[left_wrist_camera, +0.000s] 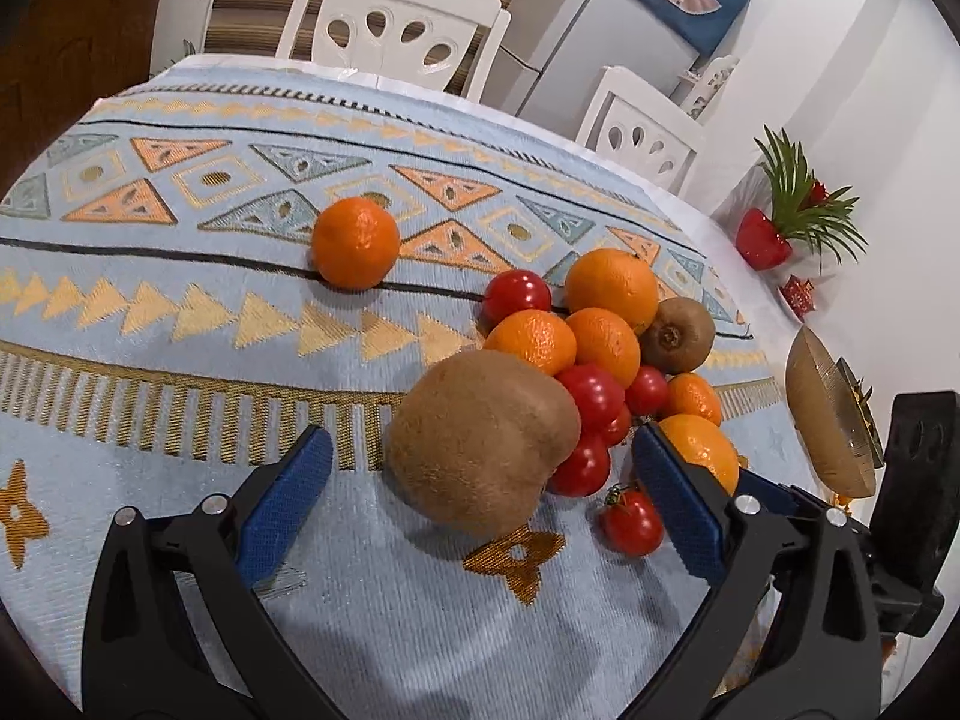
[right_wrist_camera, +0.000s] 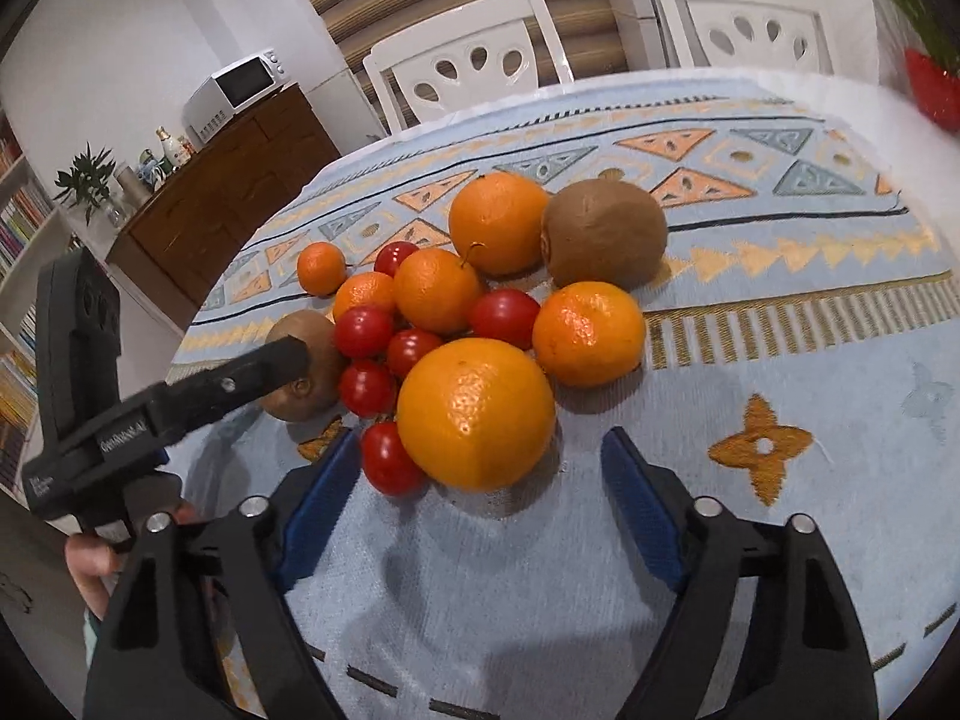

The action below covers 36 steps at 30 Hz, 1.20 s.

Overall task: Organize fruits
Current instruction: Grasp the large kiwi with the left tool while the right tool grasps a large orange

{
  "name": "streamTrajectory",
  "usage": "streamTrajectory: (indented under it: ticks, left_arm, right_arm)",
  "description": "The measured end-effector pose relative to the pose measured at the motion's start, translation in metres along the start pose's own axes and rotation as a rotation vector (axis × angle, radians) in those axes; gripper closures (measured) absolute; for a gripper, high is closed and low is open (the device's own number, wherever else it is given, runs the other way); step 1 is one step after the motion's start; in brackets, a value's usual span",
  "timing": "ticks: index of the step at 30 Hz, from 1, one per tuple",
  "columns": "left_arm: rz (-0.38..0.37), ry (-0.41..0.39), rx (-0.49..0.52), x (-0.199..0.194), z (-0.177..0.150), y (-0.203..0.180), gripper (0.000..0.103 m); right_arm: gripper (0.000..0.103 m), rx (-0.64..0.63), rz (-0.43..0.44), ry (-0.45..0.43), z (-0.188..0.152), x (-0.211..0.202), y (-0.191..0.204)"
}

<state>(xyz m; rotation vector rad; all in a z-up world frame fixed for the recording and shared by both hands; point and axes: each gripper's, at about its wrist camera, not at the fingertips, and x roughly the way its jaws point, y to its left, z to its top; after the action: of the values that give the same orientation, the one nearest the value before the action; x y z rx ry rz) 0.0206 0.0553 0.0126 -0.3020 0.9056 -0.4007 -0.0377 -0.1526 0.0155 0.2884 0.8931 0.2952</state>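
Observation:
A pile of oranges (left_wrist_camera: 611, 288), red tomatoes (left_wrist_camera: 585, 396) and a kiwi (left_wrist_camera: 678, 333) lies on the patterned tablecloth (left_wrist_camera: 180, 360). My left gripper (left_wrist_camera: 480, 441) is open around a big kiwi (left_wrist_camera: 480, 450) at the pile's near edge, and its blue pads do not touch the fruit. One orange (left_wrist_camera: 355, 243) sits alone, further back on the left. My right gripper (right_wrist_camera: 480, 441) is open, with a large orange (right_wrist_camera: 477, 414) just ahead between its fingertips. The same pile shows there, including a second kiwi (right_wrist_camera: 603, 234) and a mandarin (right_wrist_camera: 588, 333).
A gold bowl (left_wrist_camera: 831, 414) stands at the table's right edge. A red vase with a green plant (left_wrist_camera: 762, 237) is behind it. White chairs (left_wrist_camera: 384, 24) line the far side. A hand (right_wrist_camera: 90, 558) holds the left gripper's body (right_wrist_camera: 240, 378), which partly hides a kiwi (right_wrist_camera: 312, 348).

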Motion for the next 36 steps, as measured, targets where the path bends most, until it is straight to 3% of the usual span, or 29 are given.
streamTrajectory:
  ticks: [5,8,13,16,17,21,27,36]
  left_arm:
    - [-0.010,0.017,-0.005,0.008,0.003,0.001,0.015]
    - [-0.016,0.019,-0.004,0.011,0.002,0.001,0.029]
    - [-0.001,0.006,0.009,0.012,0.002,-0.003,0.033]
    - [0.002,-0.004,0.007,0.011,0.001,-0.003,0.036]
    - [0.009,-0.012,0.007,0.010,0.000,-0.002,0.040]
    - [0.009,-0.034,0.018,0.005,-0.003,-0.004,0.041]
    - [0.022,-0.145,0.066,-0.016,-0.009,-0.013,0.040]
    - [0.031,-0.145,0.102,-0.020,-0.008,-0.023,0.041]
  right_arm:
    - [0.030,-0.012,0.014,0.014,0.002,0.010,0.008]
    - [0.031,-0.015,0.004,0.006,0.002,0.011,0.009]
    - [0.032,0.021,0.011,0.009,0.004,0.014,0.002]
    - [0.047,0.023,0.006,0.004,0.005,0.014,0.001]
    - [0.047,0.021,0.004,0.001,0.005,0.013,0.001]
    - [0.047,0.002,0.014,-0.021,0.003,0.008,0.004]
    - [0.047,-0.048,-0.002,-0.073,-0.002,-0.002,0.014]
    - [0.047,-0.026,-0.026,-0.122,-0.009,-0.023,0.007]
